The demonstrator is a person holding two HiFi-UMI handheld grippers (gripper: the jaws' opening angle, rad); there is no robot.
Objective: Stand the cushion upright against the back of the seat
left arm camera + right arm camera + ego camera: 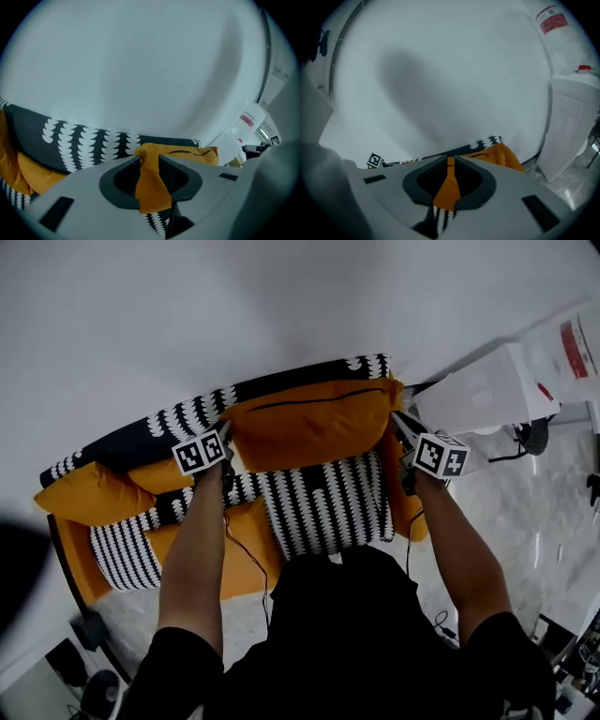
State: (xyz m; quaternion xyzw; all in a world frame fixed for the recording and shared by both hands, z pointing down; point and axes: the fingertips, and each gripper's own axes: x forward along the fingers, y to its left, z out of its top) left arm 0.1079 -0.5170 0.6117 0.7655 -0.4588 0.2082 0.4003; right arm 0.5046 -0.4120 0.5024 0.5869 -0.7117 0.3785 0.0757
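Observation:
An orange cushion [309,423] stands upright against the black-and-white patterned backrest [141,427] of the sofa, above the patterned seat pad [323,502]. My left gripper [227,430] is at the cushion's upper left corner. In the left gripper view its jaws [150,159] stand apart, open, with a loose fold of the orange cushion [152,187] between them. My right gripper [398,420] is at the cushion's right edge. In the right gripper view its jaws [451,159] pinch a thin strip of the cushion [449,187].
A second orange cushion [89,493] lies at the sofa's left end. A white wall rises behind the backrest. A white boxy appliance [487,390] stands on the floor right of the sofa, close to my right gripper. Cables run down past the person's arms.

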